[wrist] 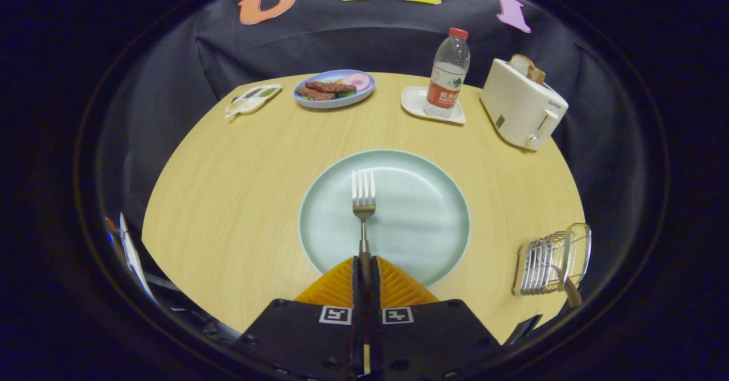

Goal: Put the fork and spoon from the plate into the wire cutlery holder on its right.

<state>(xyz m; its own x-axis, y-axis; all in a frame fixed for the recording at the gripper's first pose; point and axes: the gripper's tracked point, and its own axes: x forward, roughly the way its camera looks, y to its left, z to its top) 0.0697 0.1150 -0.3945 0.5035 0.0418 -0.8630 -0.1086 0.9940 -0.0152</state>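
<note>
My gripper (pixel 364 270) is shut on the handle of a metal fork (pixel 363 199), both fingers pressing on it. The fork points straight ahead, its tines out over a pale green plate (pixel 421 216) on the wooden table. Whether the fork hangs above the plate or touches it I cannot tell. To the right of the plate, near the table's front right edge, lies the wire cutlery holder (pixel 549 261). A wooden-handled utensil (pixel 571 293) sticks out of the holder's near end.
At the back of the table stand a blue plate of food (pixel 334 89), a small packet (pixel 253 98), a water bottle (pixel 449 73) on a white coaster (pixel 413 103), and a white toaster (pixel 521 107) with bread in it. The table edge curves close by the holder.
</note>
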